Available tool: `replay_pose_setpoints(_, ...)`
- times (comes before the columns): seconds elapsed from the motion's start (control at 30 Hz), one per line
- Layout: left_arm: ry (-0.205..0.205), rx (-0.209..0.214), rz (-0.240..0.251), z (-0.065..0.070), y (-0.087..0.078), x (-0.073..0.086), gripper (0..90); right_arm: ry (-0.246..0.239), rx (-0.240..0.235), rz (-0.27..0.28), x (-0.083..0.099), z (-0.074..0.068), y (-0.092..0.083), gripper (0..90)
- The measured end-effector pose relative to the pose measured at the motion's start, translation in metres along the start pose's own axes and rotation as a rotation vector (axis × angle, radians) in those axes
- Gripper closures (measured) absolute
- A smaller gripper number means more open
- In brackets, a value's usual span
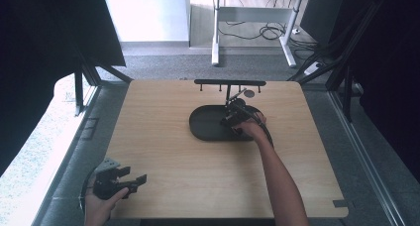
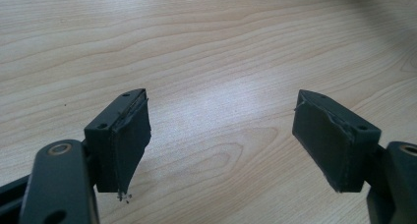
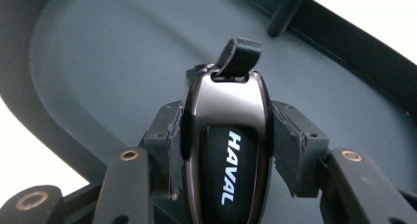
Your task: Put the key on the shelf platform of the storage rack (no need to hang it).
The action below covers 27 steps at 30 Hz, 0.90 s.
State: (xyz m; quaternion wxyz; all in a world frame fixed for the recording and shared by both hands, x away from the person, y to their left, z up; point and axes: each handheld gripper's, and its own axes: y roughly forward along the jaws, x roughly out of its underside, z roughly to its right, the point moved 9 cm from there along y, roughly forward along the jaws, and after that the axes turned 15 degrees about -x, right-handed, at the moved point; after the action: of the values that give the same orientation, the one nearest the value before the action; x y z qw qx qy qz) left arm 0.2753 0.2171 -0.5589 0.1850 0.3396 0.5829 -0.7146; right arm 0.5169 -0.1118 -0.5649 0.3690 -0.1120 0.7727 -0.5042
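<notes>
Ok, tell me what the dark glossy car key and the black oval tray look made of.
Dark glossy car key: likely polished plastic or metal, mirror-like sheen, with a leather-like black loop. Black oval tray: matte, smooth, probably plastic or coated metal; no reflections.

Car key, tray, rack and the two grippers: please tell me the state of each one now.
Car key: clamped between the jaws, loop end forward, over the tray.
Right gripper: shut on the car key.
Left gripper: open, holding nothing, over bare table.
Tray: flat on the table.
Hook rack: upright behind the tray.
</notes>
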Motion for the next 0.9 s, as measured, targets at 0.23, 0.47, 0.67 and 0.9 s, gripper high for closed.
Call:
replay_pose_setpoints(0.23, -0.006, 0.000, -0.002, 0.000, 0.000, 0.000, 22.3, -0.004, 0.007, -0.017, 0.004, 0.005, 0.006, 49.2)
replay_pose_setpoints(0.47, -0.002, 0.000, -0.003, 0.000, 0.000, 0.000, 22.3, 0.002, 0.014, -0.039, 0.011, 0.010, 0.013, 49.1)
replay_pose_setpoints(0.67, -0.002, 0.003, -0.009, 0.001, 0.001, 0.001, 22.3, 0.006, 0.014, -0.054, 0.012, 0.009, 0.020, 49.0)
replay_pose_setpoints(0.9, 0.000, 0.004, -0.010, 0.001, 0.001, 0.001, 22.2, 0.006, 0.020, -0.048, 0.012, 0.008, 0.022, 44.2)
